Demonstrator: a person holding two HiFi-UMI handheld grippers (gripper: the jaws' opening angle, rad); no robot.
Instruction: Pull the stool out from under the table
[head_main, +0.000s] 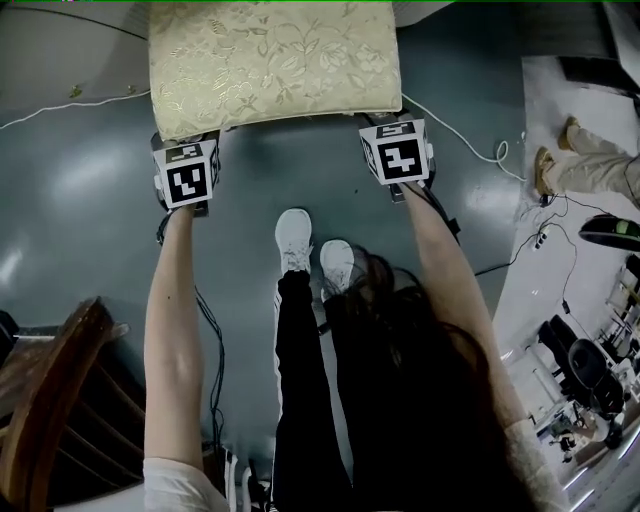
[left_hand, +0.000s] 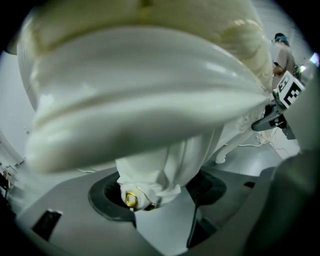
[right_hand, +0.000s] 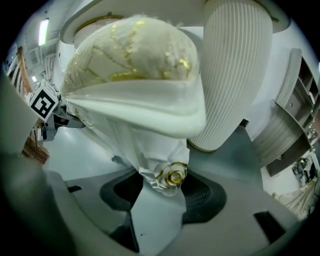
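The stool (head_main: 270, 65) stands at the far side of the head view, and its gold-flowered cushion runs out past the far edge of the picture. Its near edge is straight and lies just beyond the person's white shoes (head_main: 312, 252). Between this edge and the person there is open grey-blue floor (head_main: 80, 190). A wooden chair (head_main: 50, 400) stands near on the left. A white cable (head_main: 460, 135) runs on the floor at the right, and further right are another person's legs (head_main: 585, 165).

From above, only the two marker cubes (head_main: 187, 172) show at the near corners of the stool; the jaws are under the seat edge. The gripper views show what is hidden there. The left gripper (left_hand: 161, 197) has its jaws closed on the white carved corner of the stool, where a small gold rosette (left_hand: 131, 198) sits against one pad. The right gripper (right_hand: 160, 192) holds the other near corner in the same way, at a gold-rimmed rosette (right_hand: 175, 176). Both grips are rather wide, because the carved corner is thick.

Only the right gripper view shows a ribbed white column (right_hand: 235, 75) standing beyond the stool, on the far right. Each gripper view also catches the other gripper's cube at its edge.
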